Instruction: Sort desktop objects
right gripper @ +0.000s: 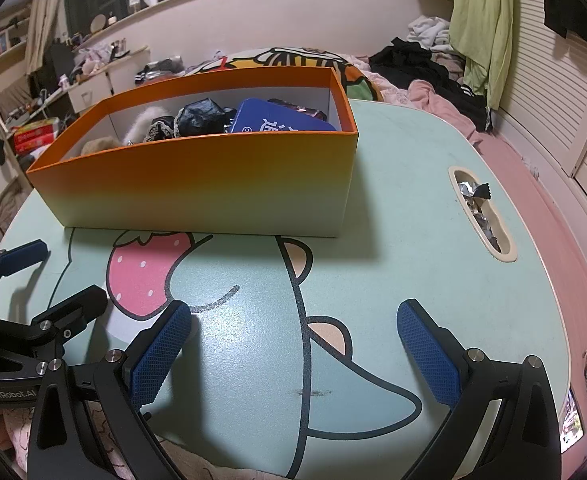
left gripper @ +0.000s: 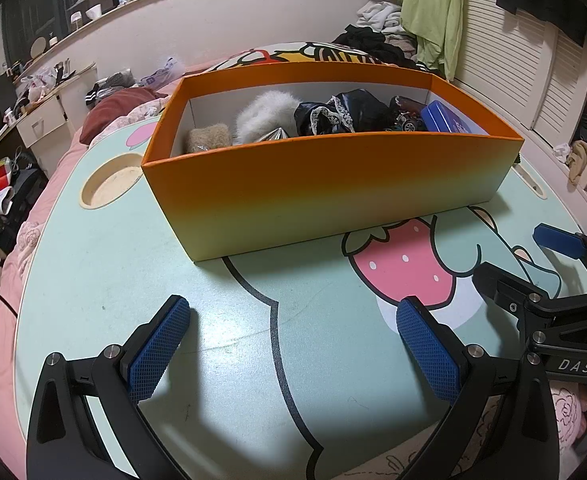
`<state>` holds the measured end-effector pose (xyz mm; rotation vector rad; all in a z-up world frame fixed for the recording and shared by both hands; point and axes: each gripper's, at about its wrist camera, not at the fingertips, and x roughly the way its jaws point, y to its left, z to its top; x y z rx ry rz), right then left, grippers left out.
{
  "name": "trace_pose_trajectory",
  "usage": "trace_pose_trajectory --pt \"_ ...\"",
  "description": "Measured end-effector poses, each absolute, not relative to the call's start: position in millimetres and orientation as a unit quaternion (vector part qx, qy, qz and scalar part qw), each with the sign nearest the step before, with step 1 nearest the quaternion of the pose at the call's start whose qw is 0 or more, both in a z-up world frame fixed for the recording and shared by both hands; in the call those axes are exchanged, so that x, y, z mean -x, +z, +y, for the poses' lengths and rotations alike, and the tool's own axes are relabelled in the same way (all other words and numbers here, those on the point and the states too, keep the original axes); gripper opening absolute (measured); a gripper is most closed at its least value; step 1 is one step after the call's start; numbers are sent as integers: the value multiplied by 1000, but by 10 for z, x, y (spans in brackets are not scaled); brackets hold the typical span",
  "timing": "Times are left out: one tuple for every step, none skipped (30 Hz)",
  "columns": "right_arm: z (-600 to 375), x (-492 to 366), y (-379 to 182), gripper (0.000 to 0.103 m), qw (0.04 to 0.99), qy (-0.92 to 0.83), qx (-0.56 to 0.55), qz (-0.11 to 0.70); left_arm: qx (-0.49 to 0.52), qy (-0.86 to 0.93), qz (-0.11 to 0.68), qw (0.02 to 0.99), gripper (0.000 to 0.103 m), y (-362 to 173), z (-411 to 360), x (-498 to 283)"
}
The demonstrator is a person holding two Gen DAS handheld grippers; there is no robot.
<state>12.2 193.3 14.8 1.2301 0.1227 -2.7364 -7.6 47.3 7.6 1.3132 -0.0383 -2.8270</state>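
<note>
An orange box [left gripper: 325, 188] stands on the mint lap table [left gripper: 133, 280]. It holds a white fluffy item [left gripper: 265, 116], a tan fuzzy item [left gripper: 208, 138], a black lace-trimmed bag [left gripper: 341, 114], a toy car [left gripper: 407, 122] and a blue tin [left gripper: 449, 118]. My left gripper [left gripper: 293, 332] is open and empty above the table, in front of the box. My right gripper [right gripper: 293, 332] is open and empty too; it also shows in the left wrist view [left gripper: 525, 260]. The box [right gripper: 213, 184] and the blue tin [right gripper: 281, 120] show in the right wrist view.
A round cup recess [left gripper: 111, 186] lies at the table's left. A slot [right gripper: 483, 216] at the right holds foil wrappers. The table rests on a pink bed [right gripper: 533, 184] with clothes piled behind. A desk with clutter stands at far left.
</note>
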Motion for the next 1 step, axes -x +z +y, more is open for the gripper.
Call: trace_pose_trajectory --pt "1933 -122 148 103 69 -909 -409 41 -421 -907 -12 12 103 76 467 77"
